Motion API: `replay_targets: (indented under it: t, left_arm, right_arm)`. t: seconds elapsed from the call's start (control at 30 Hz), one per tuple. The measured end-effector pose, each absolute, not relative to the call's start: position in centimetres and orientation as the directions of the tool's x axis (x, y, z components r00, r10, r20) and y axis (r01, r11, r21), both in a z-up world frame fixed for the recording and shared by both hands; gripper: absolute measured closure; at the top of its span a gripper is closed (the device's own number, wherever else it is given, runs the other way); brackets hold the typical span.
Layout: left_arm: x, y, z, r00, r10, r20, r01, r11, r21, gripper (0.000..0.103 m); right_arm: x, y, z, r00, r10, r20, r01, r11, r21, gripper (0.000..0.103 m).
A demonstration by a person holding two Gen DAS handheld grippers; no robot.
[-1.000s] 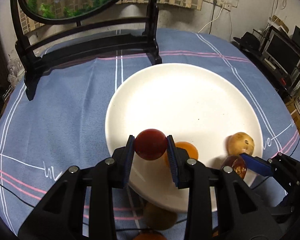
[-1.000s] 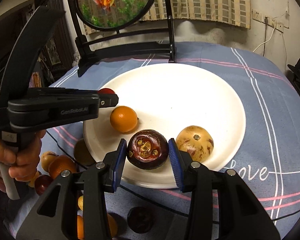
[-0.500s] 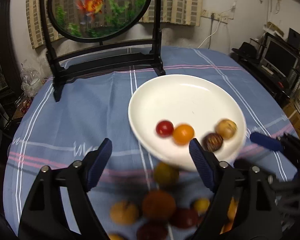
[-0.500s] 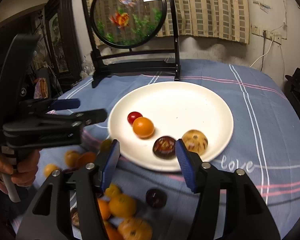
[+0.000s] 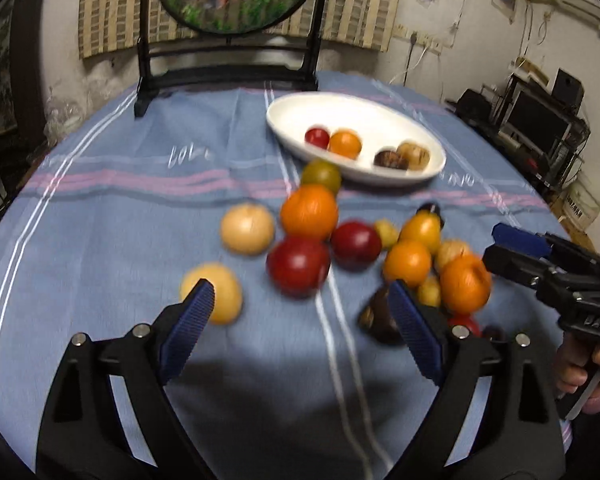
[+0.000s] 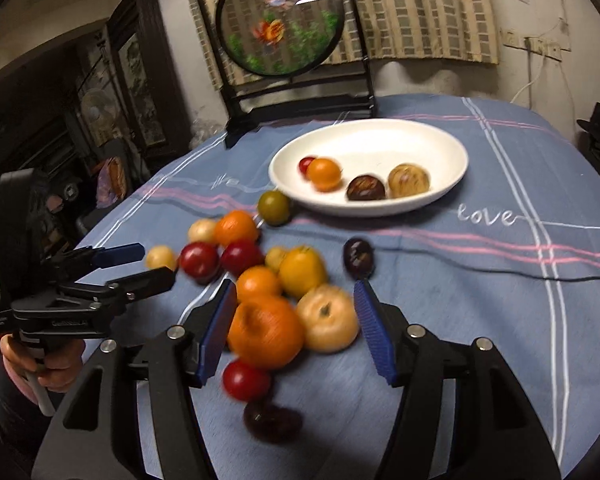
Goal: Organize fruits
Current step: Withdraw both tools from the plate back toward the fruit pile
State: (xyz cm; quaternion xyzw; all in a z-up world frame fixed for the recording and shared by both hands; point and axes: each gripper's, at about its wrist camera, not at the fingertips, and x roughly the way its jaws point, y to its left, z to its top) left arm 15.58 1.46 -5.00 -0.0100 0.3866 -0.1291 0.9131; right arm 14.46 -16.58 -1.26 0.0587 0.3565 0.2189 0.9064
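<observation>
Hovering with nothing held, the right gripper [image 6: 296, 328] is framing the big orange [image 6: 265, 332] at lower centre between half-open jaws, while the left gripper [image 5: 300, 316], jaws opening wide and empty, is facing the red fruit [image 5: 298, 266] just above its fingertips.

A glossy white plate [image 6: 456, 152] sits on matt blue woven cloth [image 6: 480, 280]; the fruits [image 6: 266, 330] look smooth-skinned.

The left gripper [image 5: 298, 312], jaws opening and empty, hangs over loose fruit [image 5: 309, 211] on the cloth [image 5: 112, 216], with the plate [image 5: 434, 168] at one o'clock.
</observation>
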Motion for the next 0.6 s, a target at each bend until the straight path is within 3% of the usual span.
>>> replay_targets:
  t: [0.6]
  left_arm:
    - [15.0, 0.7, -5.5, 0.673, -0.199, -0.712, 0.236, 0.971, -0.048, 0.010]
  right_arm:
    - [13.6, -13.9, -1.7, 0.631, 0.402, -0.663, -0.411, 0.899, 0.154, 0.041]
